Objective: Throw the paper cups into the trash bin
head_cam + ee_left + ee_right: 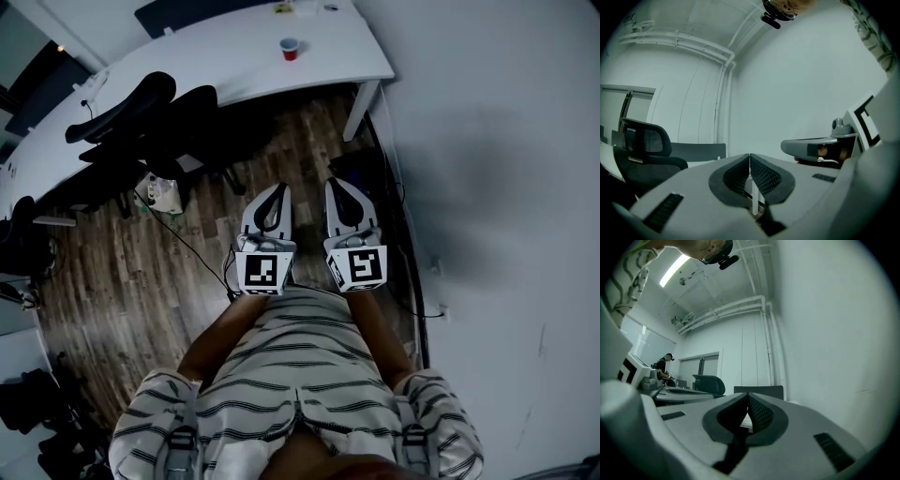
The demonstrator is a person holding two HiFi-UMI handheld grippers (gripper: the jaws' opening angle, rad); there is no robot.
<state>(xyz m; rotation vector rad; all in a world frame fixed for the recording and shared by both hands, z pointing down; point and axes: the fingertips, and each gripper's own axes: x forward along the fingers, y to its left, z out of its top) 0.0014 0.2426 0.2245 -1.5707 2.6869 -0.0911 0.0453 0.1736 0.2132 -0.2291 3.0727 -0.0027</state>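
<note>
A red paper cup (290,49) stands on the white desk (234,66) at the far end of the room. I hold both grippers side by side close to my body, well short of the desk and above the wooden floor. The left gripper (280,189) is shut with nothing between its jaws, and its tips (749,156) meet in its own view. The right gripper (334,185) is likewise shut and empty, its jaw tips (747,395) touching. No trash bin shows in any view.
Black office chairs (141,117) stand at the desk's near edge on the left. A white wall (497,187) runs along the right, with a cable at its foot. A small appliance (164,195) sits on the floor by the chairs. A distant person (663,366) works at the back.
</note>
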